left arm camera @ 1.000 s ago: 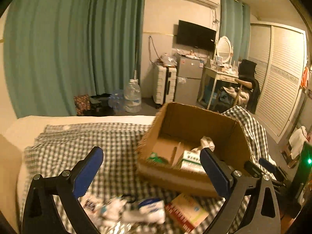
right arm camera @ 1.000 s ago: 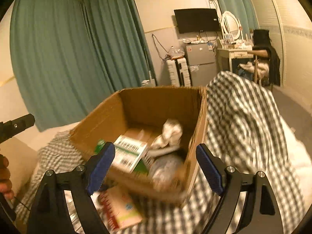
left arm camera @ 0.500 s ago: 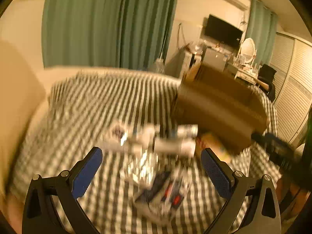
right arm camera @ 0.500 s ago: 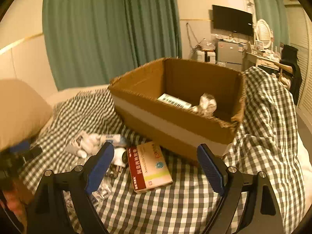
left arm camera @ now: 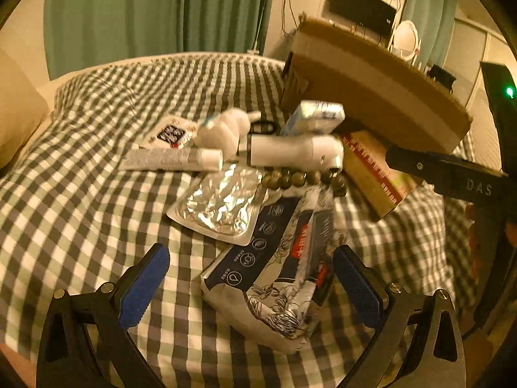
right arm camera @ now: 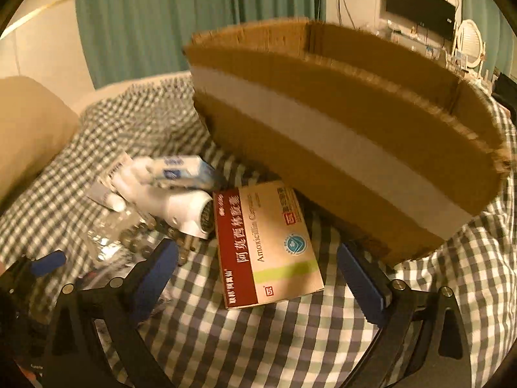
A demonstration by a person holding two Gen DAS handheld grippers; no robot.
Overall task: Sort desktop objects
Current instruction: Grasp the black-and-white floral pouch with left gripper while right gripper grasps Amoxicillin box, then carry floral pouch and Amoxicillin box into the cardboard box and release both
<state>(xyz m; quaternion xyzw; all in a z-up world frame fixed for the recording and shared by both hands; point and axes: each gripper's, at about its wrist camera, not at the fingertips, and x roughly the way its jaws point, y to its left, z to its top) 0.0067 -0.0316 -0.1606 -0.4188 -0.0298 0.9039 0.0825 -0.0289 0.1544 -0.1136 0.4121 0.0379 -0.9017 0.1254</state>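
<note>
Your left claw (left arm camera: 250,281) hangs spread and empty over the floral pouch (left arm camera: 274,278), low on the checked bed cover (left arm camera: 80,168), placed for a straddling grab. A second ago it looked into the cardboard box (right arm camera: 339,135). Your right claw (right arm camera: 257,273), whose jaws have just been widening, brackets the amoxicillin carton (right arm camera: 268,242) lying against the box wall; nothing is gripped yet.

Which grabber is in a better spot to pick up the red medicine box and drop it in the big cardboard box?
Probably the right gripper. Its open jaws already frame the medicine box, which lies beside the cardboard box. The left gripper is open over the patterned pouch instead, with the medicine box off to its side.
</note>
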